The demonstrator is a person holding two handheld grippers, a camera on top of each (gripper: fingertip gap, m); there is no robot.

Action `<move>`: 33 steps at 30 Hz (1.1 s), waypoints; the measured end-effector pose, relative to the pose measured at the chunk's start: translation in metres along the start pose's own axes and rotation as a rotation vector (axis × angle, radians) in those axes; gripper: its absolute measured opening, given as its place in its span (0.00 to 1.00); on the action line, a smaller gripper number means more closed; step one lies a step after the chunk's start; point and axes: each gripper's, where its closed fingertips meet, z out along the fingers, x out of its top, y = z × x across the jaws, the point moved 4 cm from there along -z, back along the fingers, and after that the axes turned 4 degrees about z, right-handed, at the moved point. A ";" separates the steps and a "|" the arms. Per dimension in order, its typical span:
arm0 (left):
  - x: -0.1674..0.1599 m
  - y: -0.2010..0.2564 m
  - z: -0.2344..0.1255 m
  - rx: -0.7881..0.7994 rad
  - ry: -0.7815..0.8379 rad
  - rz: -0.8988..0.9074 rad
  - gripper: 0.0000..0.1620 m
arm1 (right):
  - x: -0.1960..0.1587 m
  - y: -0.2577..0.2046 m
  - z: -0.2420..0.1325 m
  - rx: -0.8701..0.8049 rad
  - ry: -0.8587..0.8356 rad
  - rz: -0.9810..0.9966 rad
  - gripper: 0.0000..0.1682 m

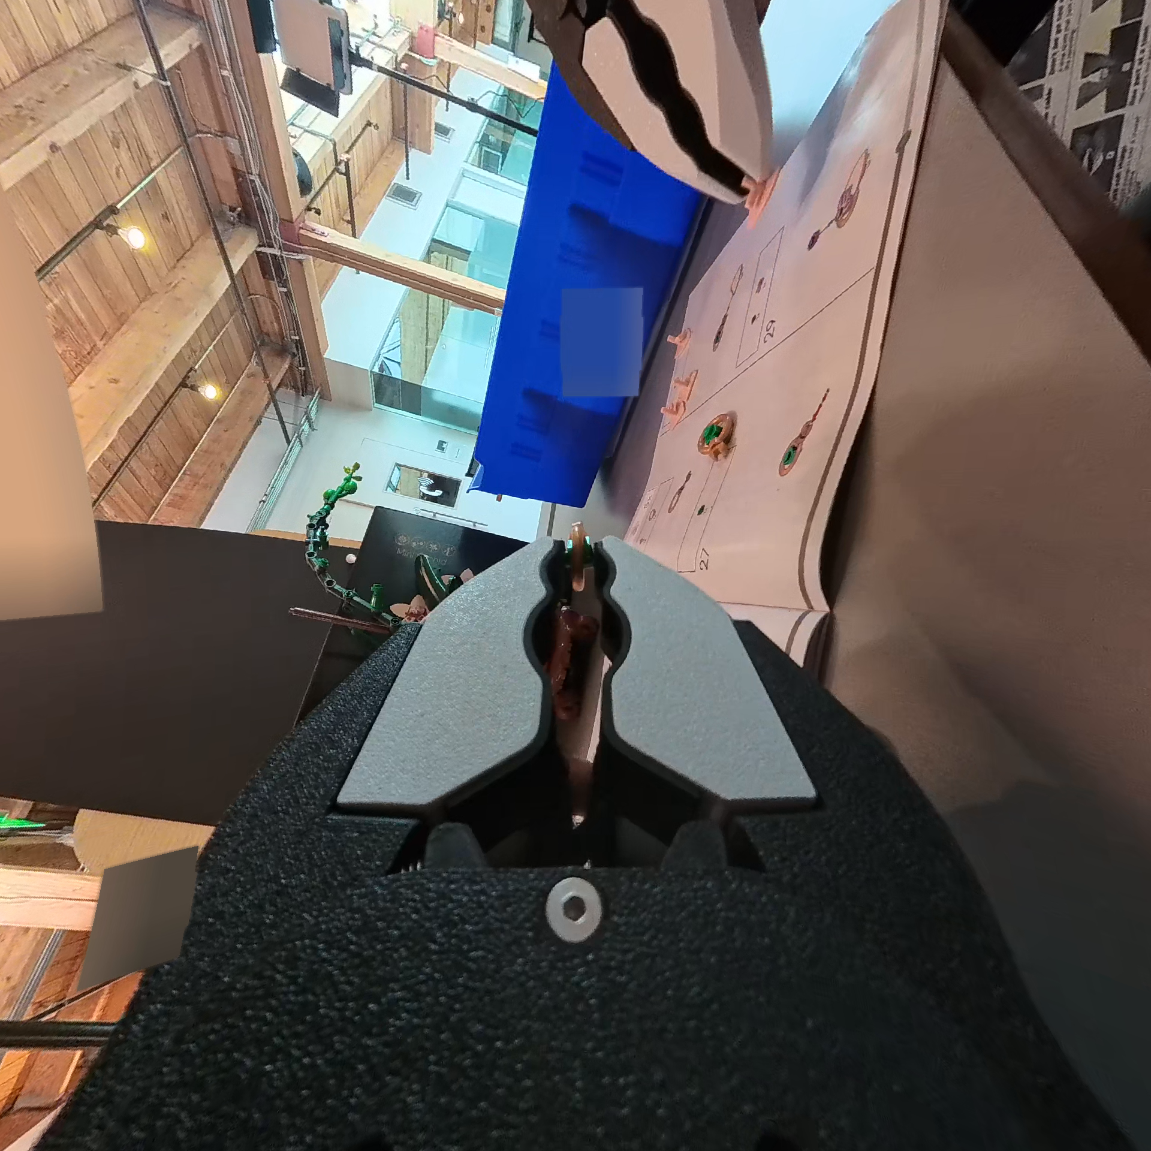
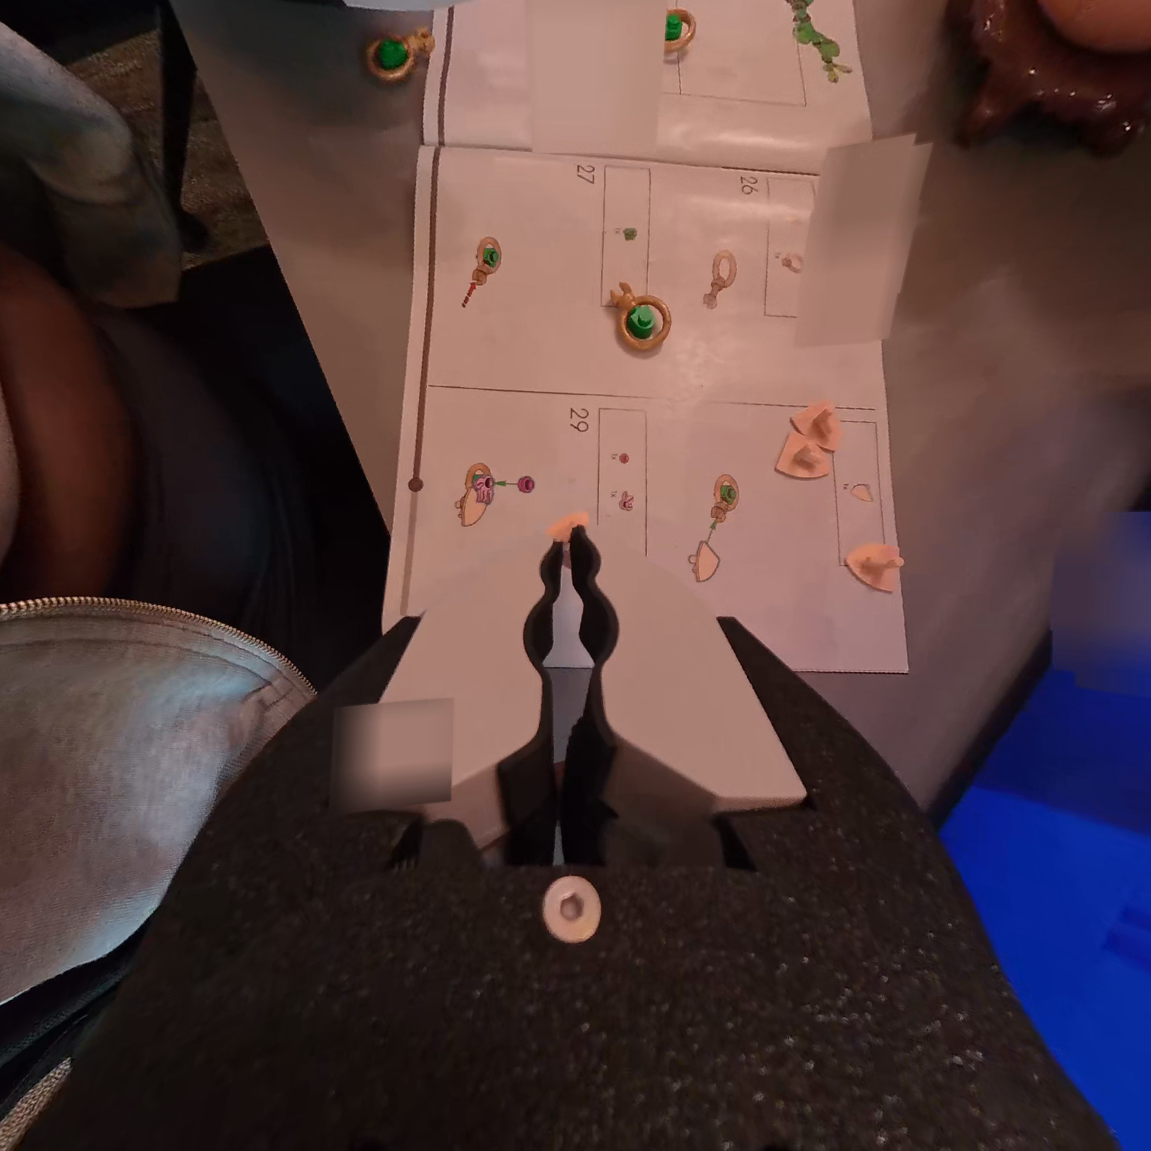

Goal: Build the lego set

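Note:
My right gripper (image 2: 568, 537) is shut on a small peach petal piece (image 2: 567, 522), held at its tips just above the open instruction booklet (image 2: 529, 361). It also shows at the top of the left wrist view (image 1: 747, 180) with the petal (image 1: 761, 190). My left gripper (image 1: 580, 551) is shut on a gold ring piece with a green stud (image 1: 578, 554), held off the table. Another gold ring with a green stud (image 2: 644, 321) lies on the booklet, also in the left wrist view (image 1: 716, 436). Three loose peach petals (image 2: 803, 464) lie on the page's right side.
A blue bin (image 1: 579, 311) stands beside the booklet, at lower right in the right wrist view (image 2: 1059, 872). A green plant stem (image 1: 330, 542) rises by a black box (image 1: 405, 560). A brown lumpy piece (image 2: 1046, 81) sits at top right. Grey zippered fabric (image 2: 124, 716) is at left.

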 end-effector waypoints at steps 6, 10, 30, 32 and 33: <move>-0.003 -0.003 -0.002 0.007 -0.010 -0.006 0.05 | 0.003 -0.002 0.007 0.006 0.017 -0.017 0.02; -0.007 -0.010 -0.002 0.042 -0.023 -0.064 0.05 | 0.005 0.002 0.012 -0.019 0.044 -0.010 0.02; -0.008 -0.006 -0.001 0.026 -0.034 -0.032 0.05 | 0.004 0.008 0.011 -0.033 0.082 -0.002 0.02; -0.008 -0.005 -0.001 0.023 -0.035 -0.027 0.05 | 0.002 0.009 0.010 -0.035 0.074 0.014 0.02; -0.008 -0.005 -0.001 0.023 -0.035 -0.026 0.05 | 0.001 0.008 0.009 -0.023 0.076 0.019 0.02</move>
